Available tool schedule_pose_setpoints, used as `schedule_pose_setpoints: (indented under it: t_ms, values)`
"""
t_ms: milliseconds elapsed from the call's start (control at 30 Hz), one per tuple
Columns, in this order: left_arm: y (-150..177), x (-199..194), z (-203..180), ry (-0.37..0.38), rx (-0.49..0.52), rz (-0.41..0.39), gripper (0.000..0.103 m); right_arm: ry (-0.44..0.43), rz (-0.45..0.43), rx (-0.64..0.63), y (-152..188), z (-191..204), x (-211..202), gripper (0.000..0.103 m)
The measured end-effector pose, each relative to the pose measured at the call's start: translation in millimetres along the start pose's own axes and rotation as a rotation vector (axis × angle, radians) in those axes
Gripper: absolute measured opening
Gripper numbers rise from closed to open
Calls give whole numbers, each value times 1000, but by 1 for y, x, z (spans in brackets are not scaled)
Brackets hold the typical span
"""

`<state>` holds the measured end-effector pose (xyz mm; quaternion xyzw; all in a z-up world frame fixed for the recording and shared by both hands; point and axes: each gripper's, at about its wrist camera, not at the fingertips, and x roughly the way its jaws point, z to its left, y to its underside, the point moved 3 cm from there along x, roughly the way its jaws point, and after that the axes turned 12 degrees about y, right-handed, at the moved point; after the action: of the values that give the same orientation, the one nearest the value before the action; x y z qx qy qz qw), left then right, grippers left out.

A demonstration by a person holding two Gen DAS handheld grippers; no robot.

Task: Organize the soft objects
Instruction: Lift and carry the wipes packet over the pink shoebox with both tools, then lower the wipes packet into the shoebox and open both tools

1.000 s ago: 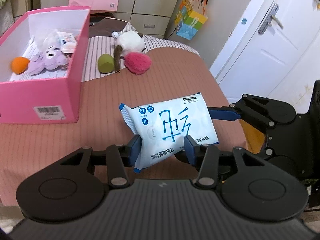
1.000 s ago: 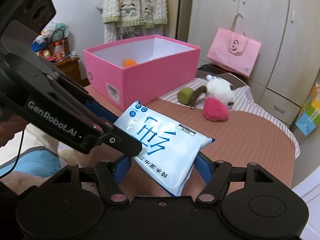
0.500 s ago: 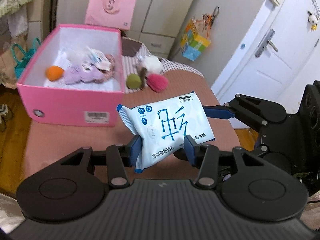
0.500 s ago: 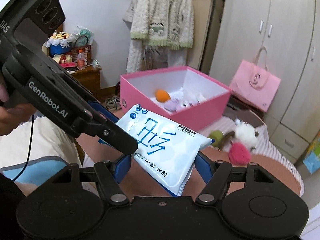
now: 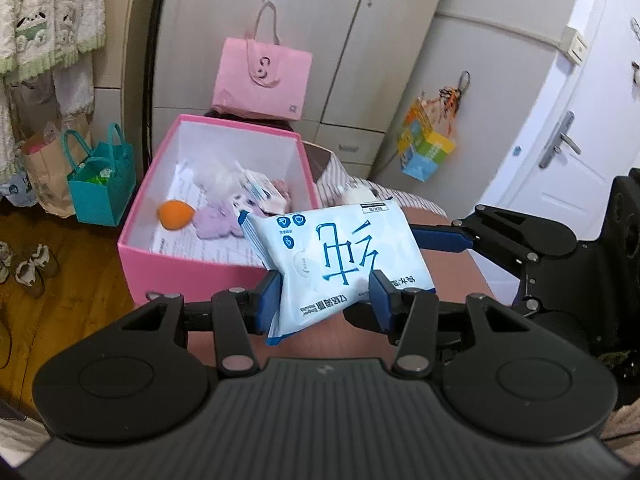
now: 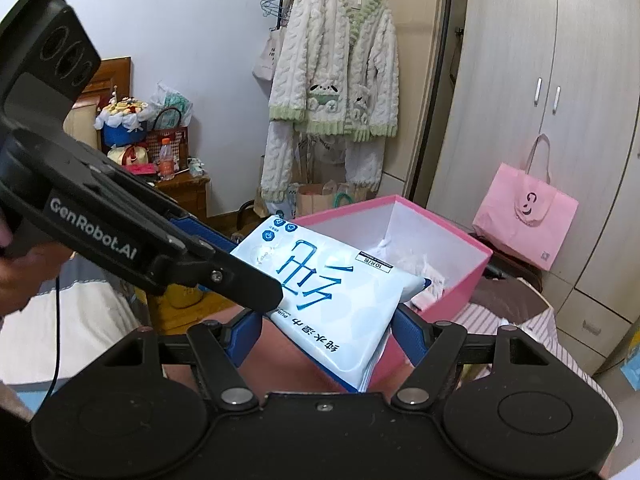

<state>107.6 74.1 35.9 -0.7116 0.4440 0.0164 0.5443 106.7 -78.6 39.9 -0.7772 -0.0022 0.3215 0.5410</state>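
Observation:
A light blue wet wipes pack point(image 5: 340, 256) hangs in the air, gripped from two sides. My left gripper point(image 5: 324, 300) is shut on its near short end. My right gripper point(image 6: 326, 332) spans the pack point(image 6: 320, 288) across its width; its jaws are opening slightly, and the pads still touch the pack. One blue finger point(image 5: 438, 240) of the right gripper lies against the pack's far edge. The pack hovers by the near right corner of an open pink box point(image 5: 192, 276), which holds an orange ball point(image 5: 175, 216), a purple plush point(image 5: 214, 224) and other soft items.
The box stands on a brown bedspread point(image 5: 452, 264) with a white plush point(image 5: 354, 194) behind the pack. A pink tote point(image 5: 262, 80) and wardrobe stand behind, a teal bag point(image 5: 102, 188) and shoes on the floor at left, a white door point(image 5: 560, 152) at right.
Both grippers have lifted the pack and carried it toward the pink box. It was over the bedspread; now it overlaps the box's near corner. Both grips look unchanged.

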Motion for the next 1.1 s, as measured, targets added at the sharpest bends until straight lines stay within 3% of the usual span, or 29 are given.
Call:
schedule_pose_setpoints:
  t_ms: [433,800,1100]
  values:
    - [-29,35,46,-6,-38,-47,46,44,32,24,-24,-9,58,78]
    - [-41,82,94,-38,-102,26,46,21,149,84,-20,-21,127,78]
    - [-34,101,120,-82,-156,44,46,34,188,4,-14,-9,161,78]
